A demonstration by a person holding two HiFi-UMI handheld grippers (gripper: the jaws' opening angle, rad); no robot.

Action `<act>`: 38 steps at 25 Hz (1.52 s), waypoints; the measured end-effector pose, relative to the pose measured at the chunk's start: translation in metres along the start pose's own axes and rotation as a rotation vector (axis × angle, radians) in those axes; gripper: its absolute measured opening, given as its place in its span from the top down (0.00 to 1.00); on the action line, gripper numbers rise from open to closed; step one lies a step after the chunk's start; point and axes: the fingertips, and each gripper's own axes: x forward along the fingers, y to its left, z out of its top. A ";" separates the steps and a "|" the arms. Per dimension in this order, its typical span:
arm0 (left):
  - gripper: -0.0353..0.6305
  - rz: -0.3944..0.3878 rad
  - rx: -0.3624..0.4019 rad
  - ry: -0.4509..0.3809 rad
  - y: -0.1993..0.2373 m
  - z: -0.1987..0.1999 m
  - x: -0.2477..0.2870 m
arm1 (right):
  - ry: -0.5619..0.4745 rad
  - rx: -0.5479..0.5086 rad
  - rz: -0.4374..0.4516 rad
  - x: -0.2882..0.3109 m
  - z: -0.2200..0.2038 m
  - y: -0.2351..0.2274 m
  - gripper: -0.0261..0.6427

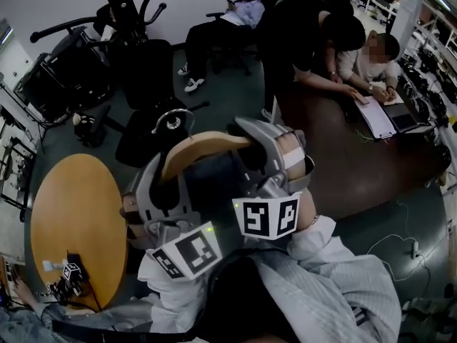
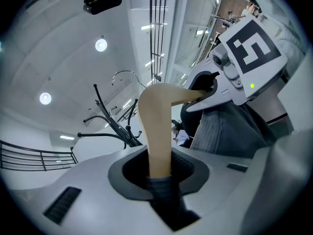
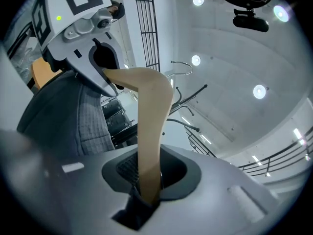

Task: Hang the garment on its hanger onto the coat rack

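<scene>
While each end of the wooden hanger [image 1: 207, 147] sits in its own clamp, the load stays level and can't swing. The left hand-held gripper [image 2: 159, 174] is closed narrow on one hanger arm, wood and a fold of dark cloth pinched between the jaws. The right hand-held gripper [image 3: 146, 190] has the same grip on the other arm, pads pressing the wood. A two-point hold makes sense: the garment [image 1: 214, 184] drapes dark and heavy under the hanger, and one grip would let it tip.

Both grippers point up and out, away from the person's chest, so the metal hook [image 1: 173, 120] leads. The hook is free, touching nothing, and sits between the two clamps at the top of the arch.

Beyond it stands the coat rack [image 1: 121, 6], black pole with curved arms, near but apart from the hook. My read: approach phase, hanging not yet done. Next move needs the hook lifted over one rack arm and lowered; the risk is cloth snagging on a neighbouring arm.

The round wooden tabletop [image 1: 71, 220] sits off to the left, not involved. Further back, people work at a dark tabletop [image 1: 343, 156].
</scene>
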 end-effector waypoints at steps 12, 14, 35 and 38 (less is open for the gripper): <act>0.82 0.070 -0.019 0.083 0.022 -0.015 0.087 | -0.095 0.034 0.045 0.099 -0.022 -0.016 0.83; 0.82 0.072 -0.016 0.084 0.026 -0.021 0.100 | -0.098 0.035 0.049 0.115 -0.023 -0.014 0.83; 0.82 0.094 -0.017 0.087 0.070 -0.082 0.212 | -0.103 0.050 0.062 0.250 -0.029 0.001 0.82; 0.82 0.092 -0.024 0.111 0.071 -0.090 0.223 | -0.104 0.054 0.086 0.264 -0.032 0.006 0.82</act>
